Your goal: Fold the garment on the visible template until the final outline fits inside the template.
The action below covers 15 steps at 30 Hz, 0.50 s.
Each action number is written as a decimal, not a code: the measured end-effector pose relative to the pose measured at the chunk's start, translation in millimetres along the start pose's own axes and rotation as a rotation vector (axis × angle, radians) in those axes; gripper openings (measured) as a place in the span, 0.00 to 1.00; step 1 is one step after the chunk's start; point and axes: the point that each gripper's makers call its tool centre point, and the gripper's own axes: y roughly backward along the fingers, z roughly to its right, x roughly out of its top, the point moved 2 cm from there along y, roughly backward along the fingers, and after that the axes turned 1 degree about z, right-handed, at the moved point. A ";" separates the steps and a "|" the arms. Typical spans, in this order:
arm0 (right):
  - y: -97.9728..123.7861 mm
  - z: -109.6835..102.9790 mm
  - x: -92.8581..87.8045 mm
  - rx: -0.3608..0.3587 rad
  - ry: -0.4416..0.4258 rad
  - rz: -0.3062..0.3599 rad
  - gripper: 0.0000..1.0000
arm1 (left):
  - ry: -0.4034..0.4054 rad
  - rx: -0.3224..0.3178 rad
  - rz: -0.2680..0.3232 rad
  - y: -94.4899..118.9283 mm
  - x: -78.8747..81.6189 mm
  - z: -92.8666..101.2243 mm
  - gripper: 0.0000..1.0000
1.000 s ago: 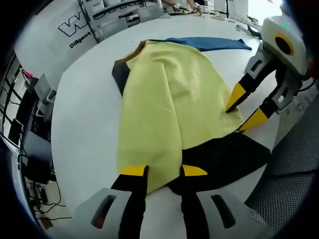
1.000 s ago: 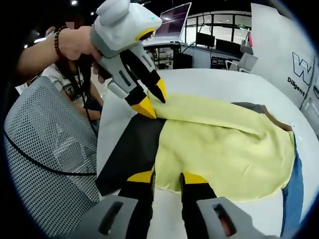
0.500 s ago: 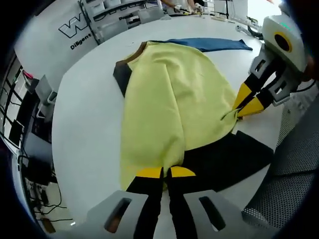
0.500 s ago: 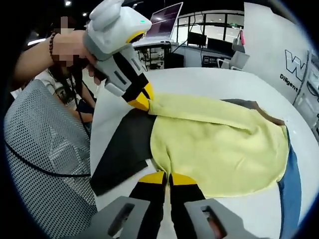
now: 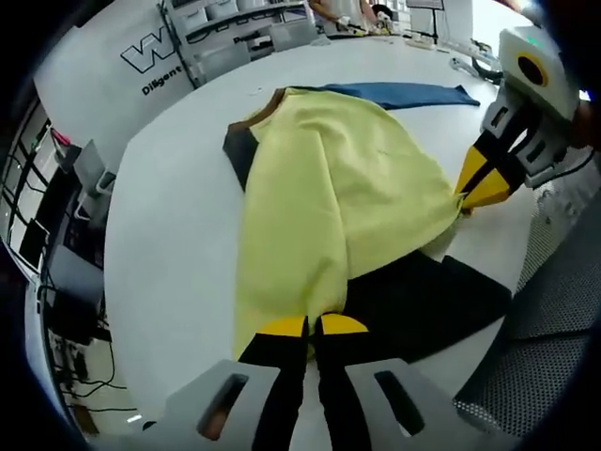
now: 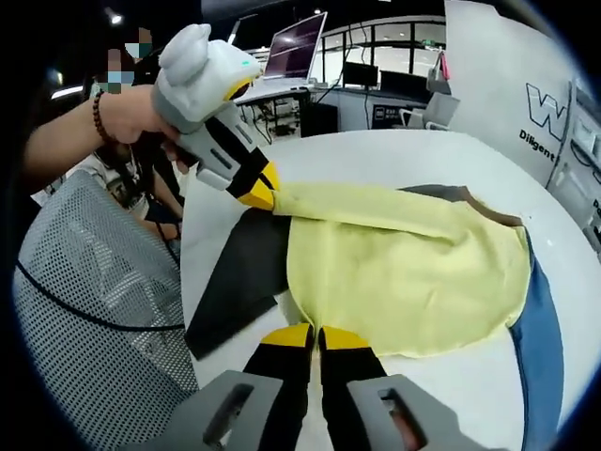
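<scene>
Office room, white desk. Yellow garment spread mid-desk over dark template; blue cloth at 1 o'clock. Left hand-held gripper and right hand-held gripper each clamped on near hem corners. Step: first fold starting. Next: lift both corners together, carry toward 12 o'clock.

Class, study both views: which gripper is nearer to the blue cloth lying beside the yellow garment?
Right. The right gripper pinches the yellow garment at the edge closer to the blue cloth. The left gripper pinches the opposite edge, with the garment's length between.
</scene>
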 end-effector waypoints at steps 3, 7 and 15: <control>5.1 -0.5 -2.3 0.004 -0.005 -0.006 0.00 | 0.009 0.003 0.009 3.4 2.0 1.3 0.02; 13.6 1.3 -10.0 0.005 -0.014 -0.027 0.00 | 0.020 0.010 0.019 7.7 4.0 1.7 0.02; 30.5 4.9 -24.1 0.013 -0.045 -0.054 0.00 | 0.038 0.013 0.033 12.0 5.0 1.9 0.02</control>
